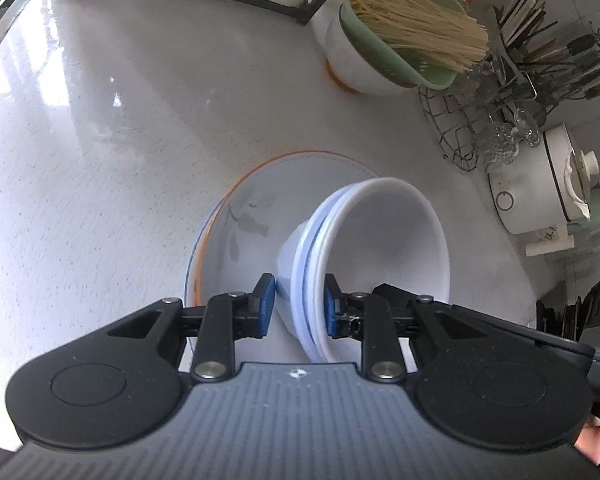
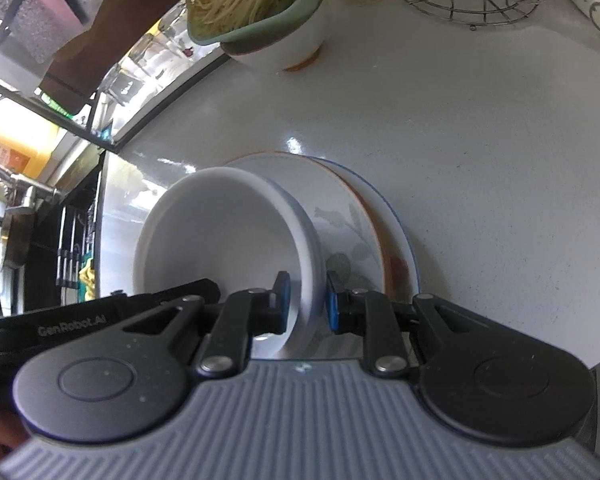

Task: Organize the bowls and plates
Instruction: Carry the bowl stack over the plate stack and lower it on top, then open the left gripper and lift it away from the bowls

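The left gripper point(image 1: 296, 304) and the right gripper point(image 2: 306, 300) were each clamped on opposite rims of the stacked white bowls point(image 1: 380, 240), held just above the floral plates point(image 1: 252, 216) near the counter's point(image 1: 120, 140) front edge.

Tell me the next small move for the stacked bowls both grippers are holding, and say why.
Probably lower them a little further and level them onto the plates. The left gripper and the right gripper each pinch the rim of the stacked bowls on opposite sides, and the bowls hang tilted just over the plates on the counter, not yet seated.
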The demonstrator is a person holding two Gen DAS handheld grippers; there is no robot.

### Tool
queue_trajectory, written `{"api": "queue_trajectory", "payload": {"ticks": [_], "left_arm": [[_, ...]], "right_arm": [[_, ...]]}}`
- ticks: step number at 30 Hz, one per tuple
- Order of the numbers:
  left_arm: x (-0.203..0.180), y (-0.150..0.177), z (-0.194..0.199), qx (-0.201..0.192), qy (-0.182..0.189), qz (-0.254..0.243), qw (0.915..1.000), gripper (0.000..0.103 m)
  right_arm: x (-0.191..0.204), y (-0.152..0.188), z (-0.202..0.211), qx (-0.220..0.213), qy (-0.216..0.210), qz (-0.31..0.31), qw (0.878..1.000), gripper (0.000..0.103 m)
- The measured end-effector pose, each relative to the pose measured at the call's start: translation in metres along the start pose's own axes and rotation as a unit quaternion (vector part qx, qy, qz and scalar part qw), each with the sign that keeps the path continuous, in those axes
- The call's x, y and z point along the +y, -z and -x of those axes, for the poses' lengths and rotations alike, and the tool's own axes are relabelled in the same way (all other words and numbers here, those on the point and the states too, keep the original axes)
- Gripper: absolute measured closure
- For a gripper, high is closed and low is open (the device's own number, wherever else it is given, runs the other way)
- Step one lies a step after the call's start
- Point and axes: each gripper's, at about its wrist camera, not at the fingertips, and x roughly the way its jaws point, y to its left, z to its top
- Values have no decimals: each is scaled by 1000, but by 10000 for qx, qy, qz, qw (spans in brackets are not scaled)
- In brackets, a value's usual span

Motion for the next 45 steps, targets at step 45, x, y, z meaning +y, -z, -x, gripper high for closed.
{"api": "queue_trajectory", "payload": {"ticks": [45], "left_arm": [[-169,198,249,-2591,-667,-1263,9552,70]], "right_arm": [[-17,96,270,-2774,-689,1638,9442,80]]}}
